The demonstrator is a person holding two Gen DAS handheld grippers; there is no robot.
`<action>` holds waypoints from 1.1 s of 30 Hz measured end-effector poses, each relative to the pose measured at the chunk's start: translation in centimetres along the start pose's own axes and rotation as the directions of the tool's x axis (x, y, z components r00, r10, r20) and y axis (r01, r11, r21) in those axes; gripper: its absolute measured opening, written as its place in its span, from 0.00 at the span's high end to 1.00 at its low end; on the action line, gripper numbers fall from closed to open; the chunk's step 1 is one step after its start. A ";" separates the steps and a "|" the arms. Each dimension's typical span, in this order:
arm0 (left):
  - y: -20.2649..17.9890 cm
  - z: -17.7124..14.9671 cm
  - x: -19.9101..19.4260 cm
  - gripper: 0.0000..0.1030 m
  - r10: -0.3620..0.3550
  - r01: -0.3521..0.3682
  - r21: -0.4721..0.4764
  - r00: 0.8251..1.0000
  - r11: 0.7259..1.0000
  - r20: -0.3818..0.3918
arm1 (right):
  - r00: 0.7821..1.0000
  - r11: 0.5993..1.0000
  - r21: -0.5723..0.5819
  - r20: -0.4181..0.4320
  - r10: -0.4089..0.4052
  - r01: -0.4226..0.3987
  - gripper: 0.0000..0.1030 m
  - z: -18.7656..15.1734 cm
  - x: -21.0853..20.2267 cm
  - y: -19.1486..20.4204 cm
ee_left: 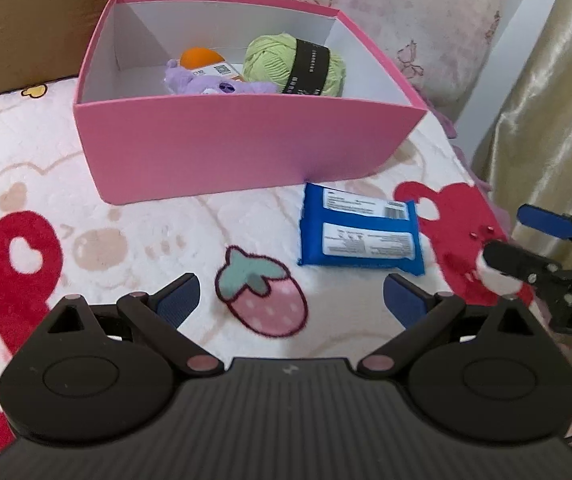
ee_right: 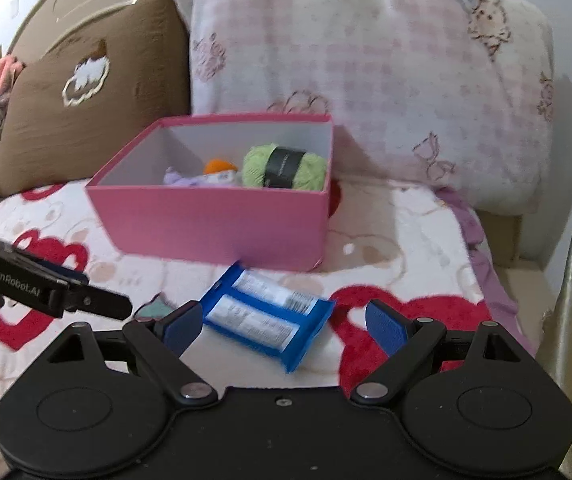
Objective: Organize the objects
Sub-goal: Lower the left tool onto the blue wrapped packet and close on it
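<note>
Box: a pink box (ee_left: 221,148) with white inner walls stands open on the bed, just in front of the pillows.
Inside the box: a green yarn ball (ee_left: 294,65) with a black band lies at the right; an orange thing (ee_left: 199,57) and a purple plush toy (ee_left: 213,84) lie beside it toward the middle. The left half of the floor is bare.
Outside the box: a blue packet (ee_left: 360,230), label side up, lies flat on the blanket (ee_left: 133,240) just before the box's near right corner.
Left tool (ee_left: 290,300): spread wide, nothing between its pads, over a strawberry print, to the left of the packet.
Right tool (ee_right: 281,322): spread wide, the packet lying between and just beyond its tips, untouched.
Edges: the bed's right edge runs near a gold curtain (ee_left: 558,100).
Open room: bare blanket lies left of the box and in front of it.
</note>
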State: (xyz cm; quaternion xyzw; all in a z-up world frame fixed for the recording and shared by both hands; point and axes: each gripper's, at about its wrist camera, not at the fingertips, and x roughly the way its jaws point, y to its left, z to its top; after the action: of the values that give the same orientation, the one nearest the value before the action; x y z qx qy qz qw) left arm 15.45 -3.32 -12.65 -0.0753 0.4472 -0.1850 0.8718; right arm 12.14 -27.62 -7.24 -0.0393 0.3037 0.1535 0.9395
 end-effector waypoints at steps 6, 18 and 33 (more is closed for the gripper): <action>0.0 -0.2 2.6 0.05 -0.004 0.003 0.026 1.000 1.000 0.030 | 1.000 0.996 0.084 -0.012 0.007 -0.006 0.12 -1.3 2.8 -1.5; -0.1 0.2 6.5 0.16 -0.038 0.038 -0.003 0.996 0.999 0.081 | 0.975 0.936 0.327 -0.127 0.180 -0.130 0.12 -3.4 7.3 -4.4; -0.2 -0.3 8.3 0.71 -0.178 0.180 -0.052 0.983 0.982 0.043 | 0.969 0.962 0.251 -0.190 0.157 -0.106 0.66 -3.6 9.2 -2.6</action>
State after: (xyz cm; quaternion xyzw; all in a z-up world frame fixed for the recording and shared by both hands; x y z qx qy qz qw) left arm 19.55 -6.75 -19.00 -0.1431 0.4268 -0.2484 0.8577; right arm 17.96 -28.30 -15.58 0.0787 0.4187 0.1732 0.8880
